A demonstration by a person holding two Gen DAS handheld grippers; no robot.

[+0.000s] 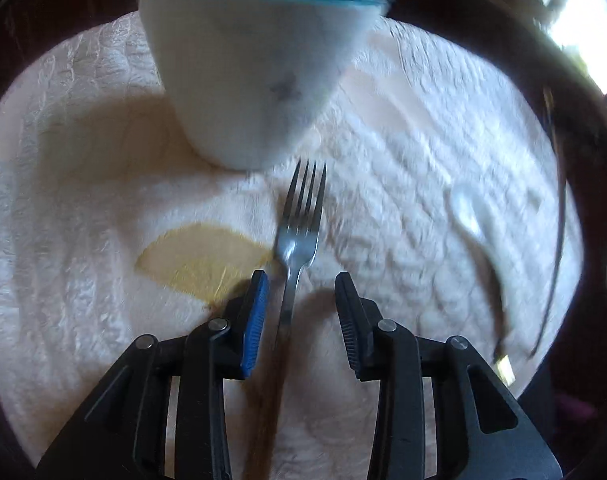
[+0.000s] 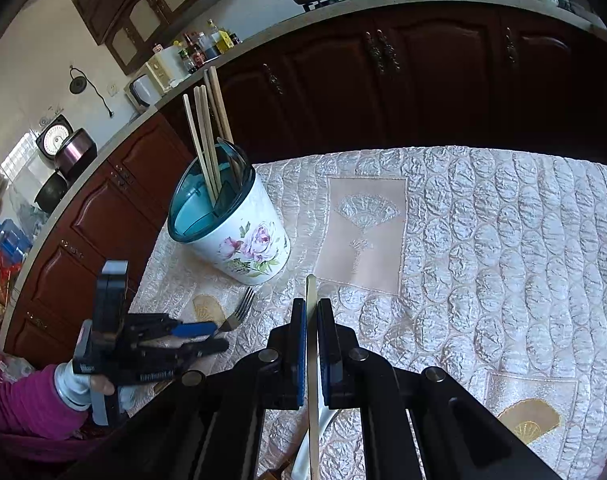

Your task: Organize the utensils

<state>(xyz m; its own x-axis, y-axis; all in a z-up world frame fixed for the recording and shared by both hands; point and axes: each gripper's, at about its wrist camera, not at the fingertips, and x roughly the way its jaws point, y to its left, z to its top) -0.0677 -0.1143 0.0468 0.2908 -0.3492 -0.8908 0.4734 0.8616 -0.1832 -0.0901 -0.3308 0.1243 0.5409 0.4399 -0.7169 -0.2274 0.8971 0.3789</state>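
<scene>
Left wrist view: the left tongs [image 1: 301, 312] point steeply down at the cloth-covered worktop [image 1: 443, 168], their jaws apart. The fork [image 1: 299, 232] lies between them, its neck close to the blue pad and clear of the black one, so neither pad presses on it; its tines point toward the foot of the holder [image 1: 247, 80] just ahead. A yellow fan patch [image 1: 199, 260] on the cloth sits just left of the fork. A white spoon [image 1: 469, 216], blurred, lies toward the right edge of the worktop.

In the right wrist view, the right tongs [image 2: 312, 312] slant down over the near edge of the worktop, jaws almost together and clamped on a thin pale stick [image 2: 312, 344], likely a chopstick, which runs straight out past the tips. The holder, white with pink flowers and a blue insert, stands near the left edge of the worktop with several chopsticks [image 2: 207, 136] upright in one compartment. The left tongs appear at the left edge, held level by a hand [image 2: 99, 386] with a magenta sleeve [image 2: 27, 404] and a pale cuff. White lettering on their black body is too small to read.
</scene>
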